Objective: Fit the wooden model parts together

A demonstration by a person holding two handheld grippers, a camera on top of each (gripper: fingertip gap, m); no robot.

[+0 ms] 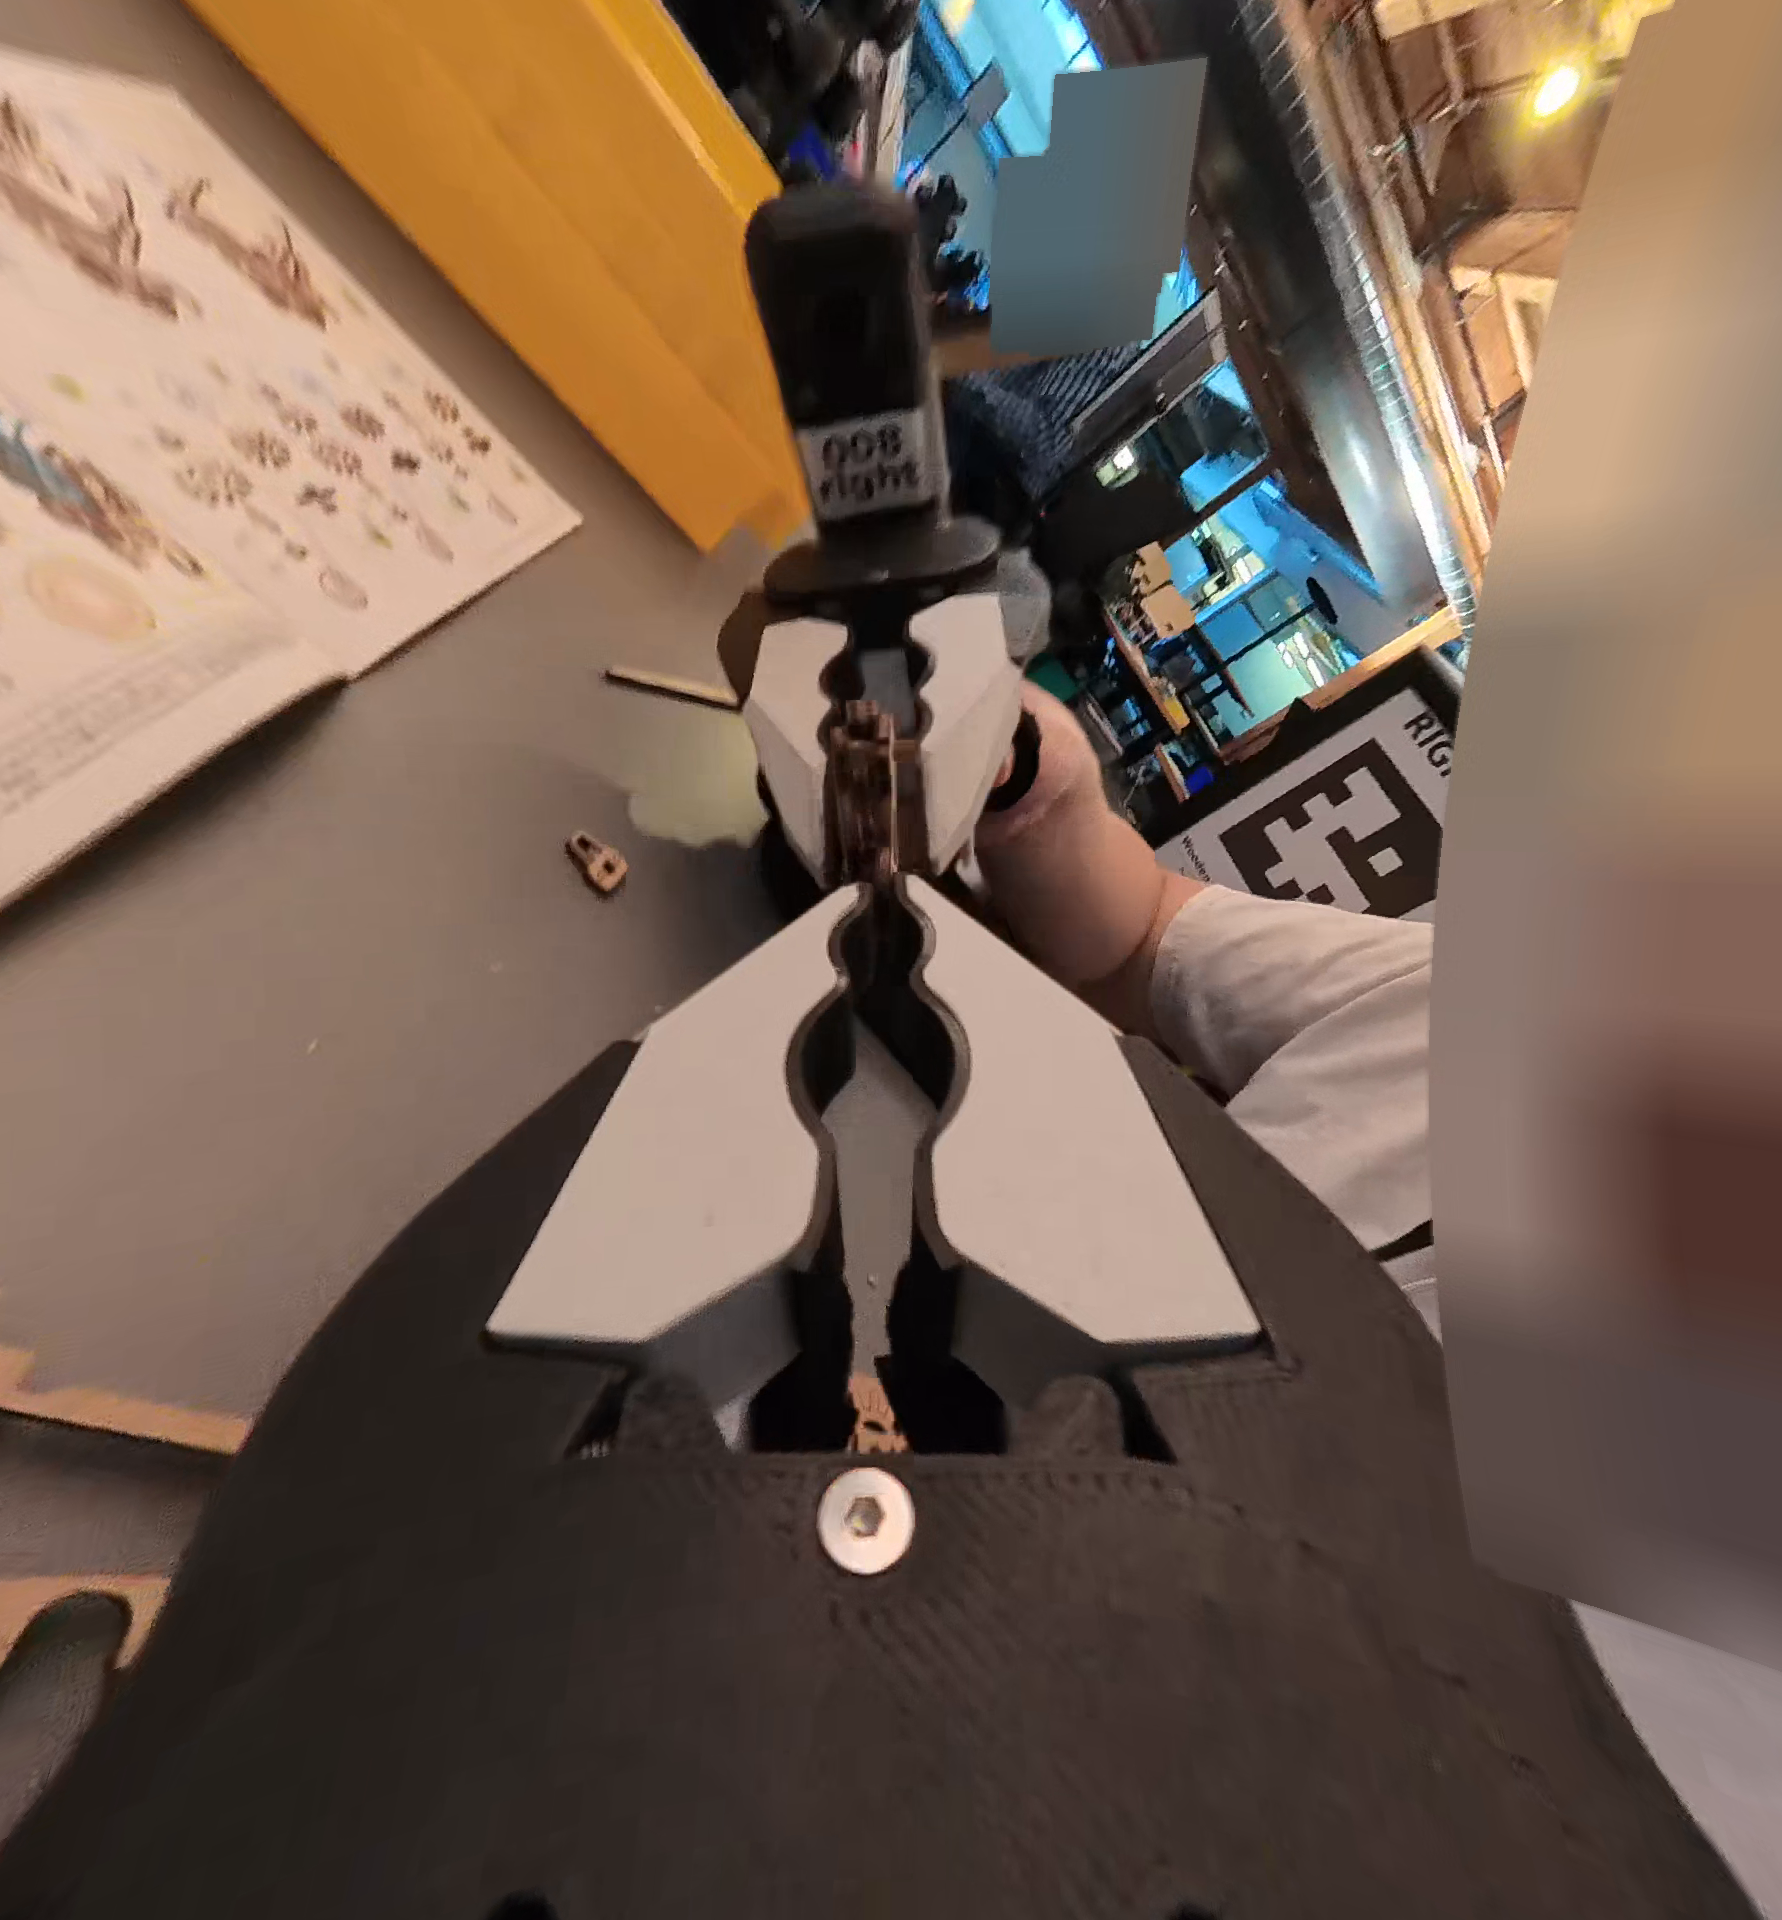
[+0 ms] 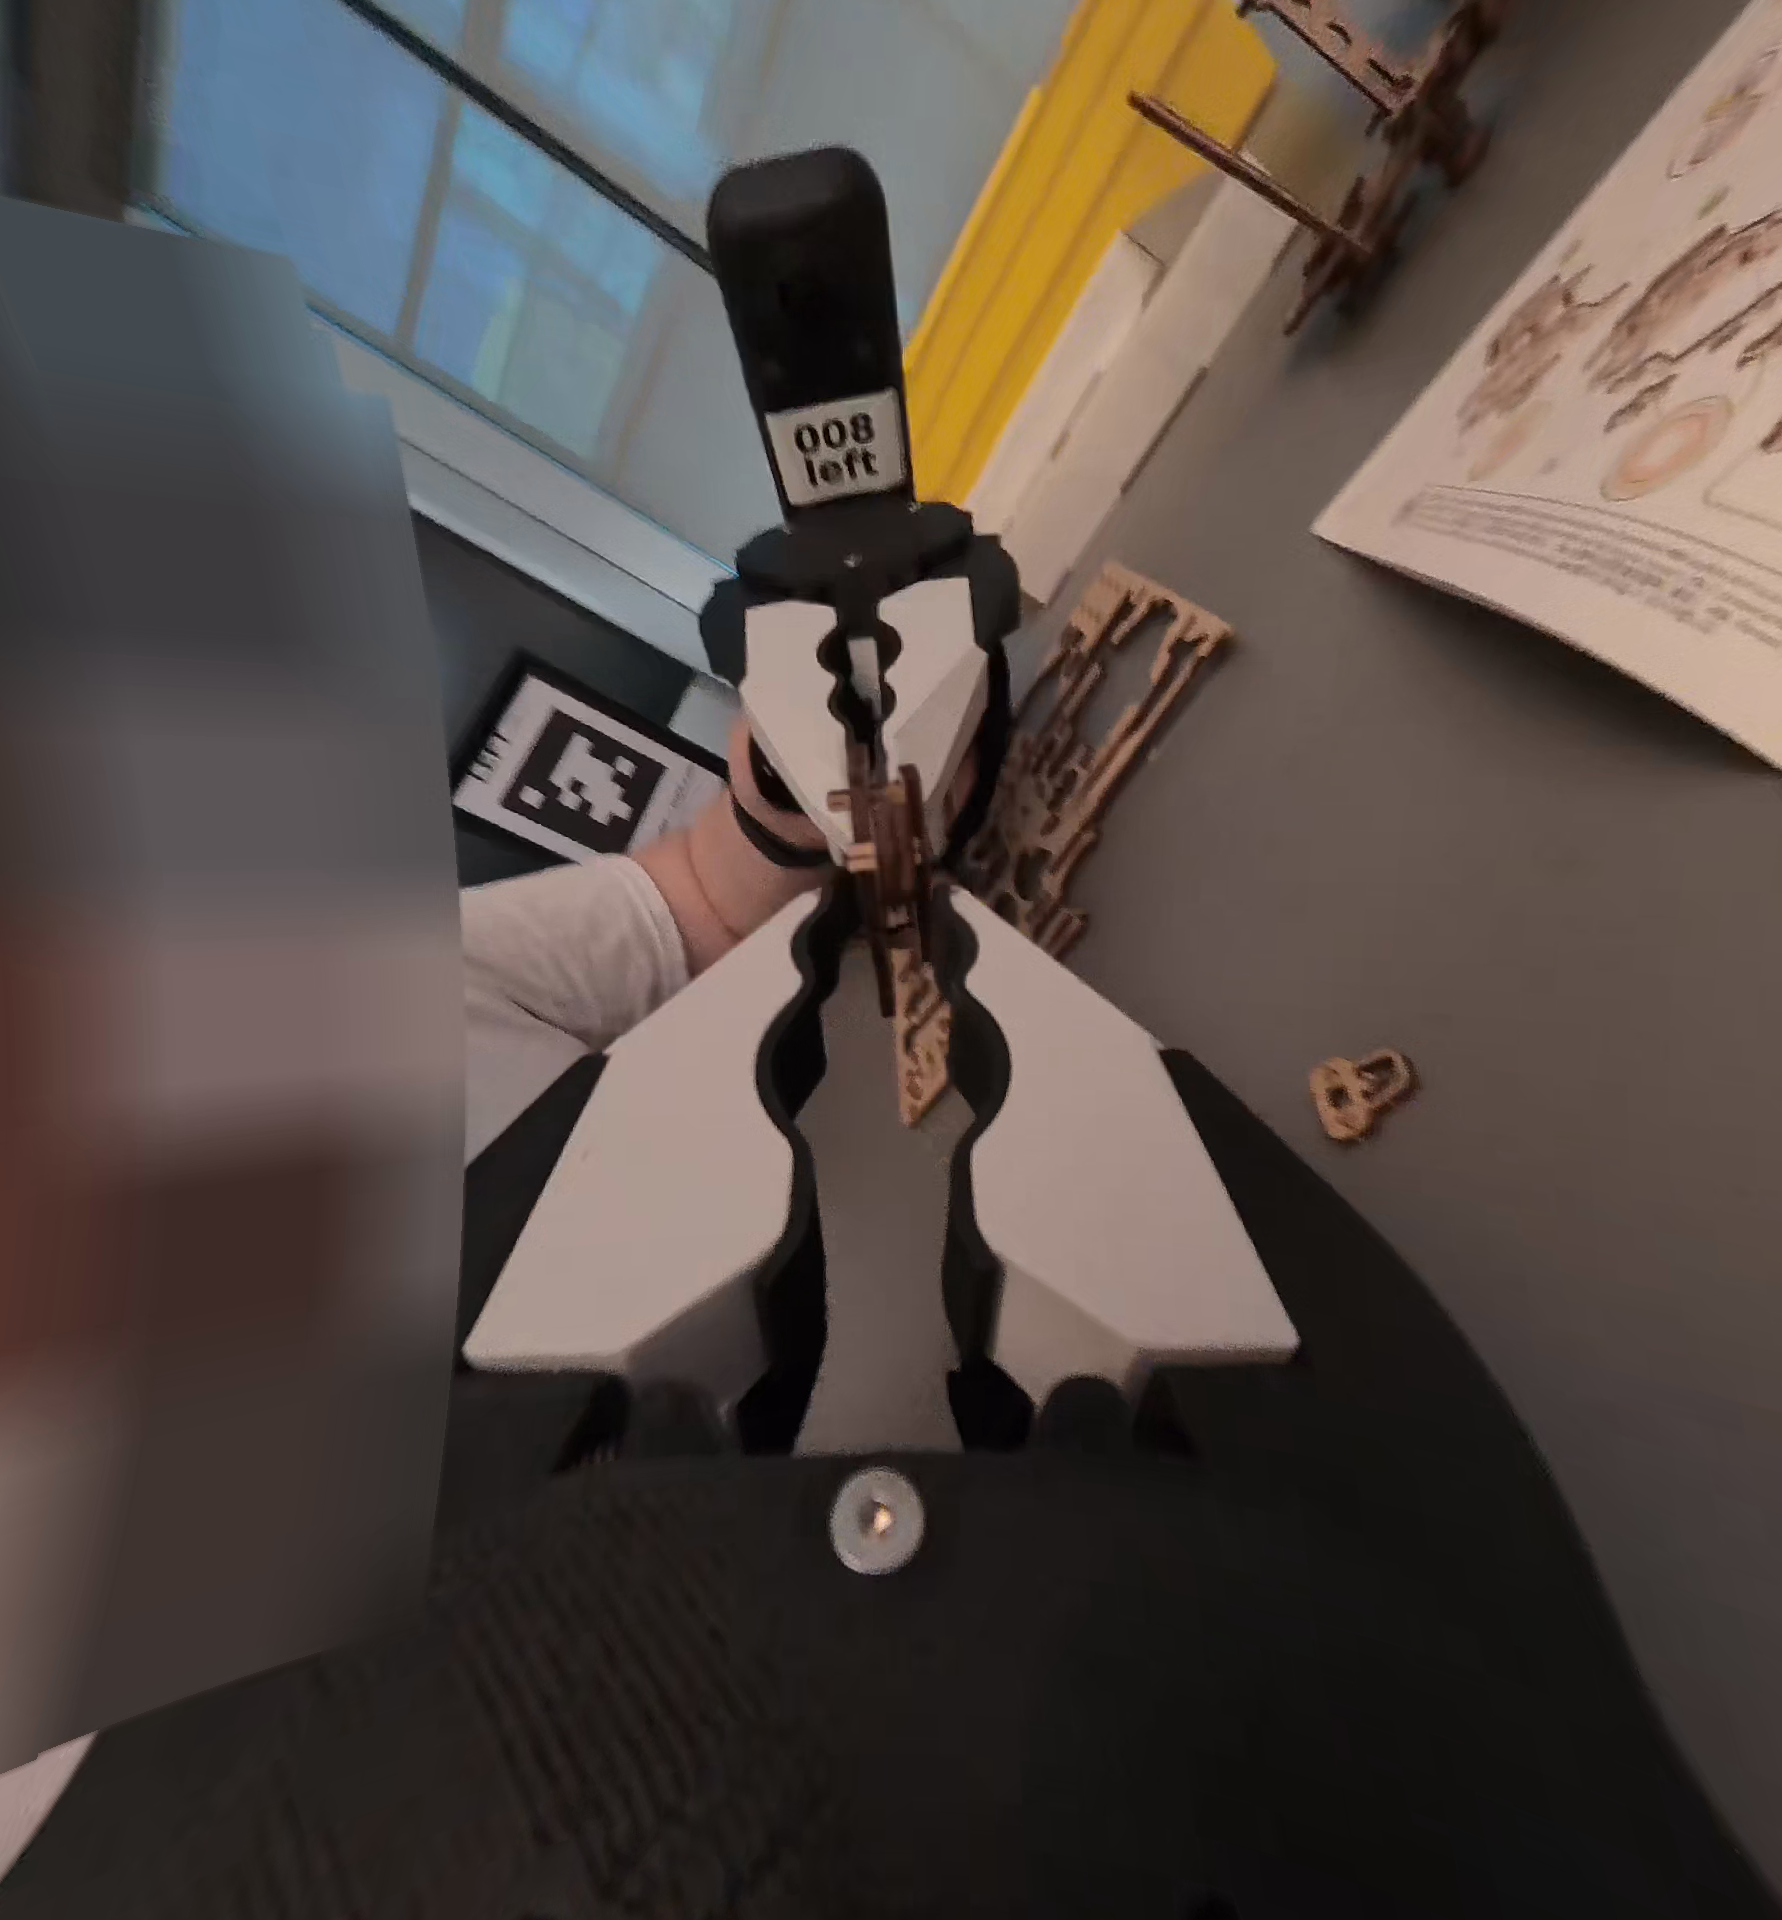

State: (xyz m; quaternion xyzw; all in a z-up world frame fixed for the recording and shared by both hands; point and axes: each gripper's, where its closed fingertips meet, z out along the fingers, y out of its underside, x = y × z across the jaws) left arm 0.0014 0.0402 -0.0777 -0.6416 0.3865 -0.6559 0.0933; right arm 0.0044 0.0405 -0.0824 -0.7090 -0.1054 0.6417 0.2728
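Both grippers meet tip to tip above the grey table [image 1: 295, 1039]. In the right wrist view my right gripper [image 2: 882, 899] is shut on a flat, laser-cut wooden strip [image 2: 916, 1039] that runs back between its fingers. Facing it, my left gripper [image 2: 866, 821] is shut on a small wooden part with cross tabs [image 2: 859, 805]; the two parts touch or overlap at the tips. In the left wrist view my left gripper [image 1: 882, 891] is shut, and the joined wooden parts [image 1: 871, 790] show between the right gripper's fingers [image 1: 793, 748]. How the joint sits is hidden.
An instruction sheet [image 1: 191, 468] [image 2: 1645, 468] and a yellow box [image 1: 554, 208] lie beyond. A small loose wooden piece [image 1: 596, 860] [image 2: 1363, 1091], a punched-out wooden sheet [image 2: 1095, 748] [image 1: 35, 1403], a thin stick [image 1: 669, 681] and a part-built model [image 2: 1375, 135] are on the table. A marker card [image 1: 1323, 821] stands near the sleeve [image 1: 1302, 1039]. The grippers are tip to tip, or close to it.
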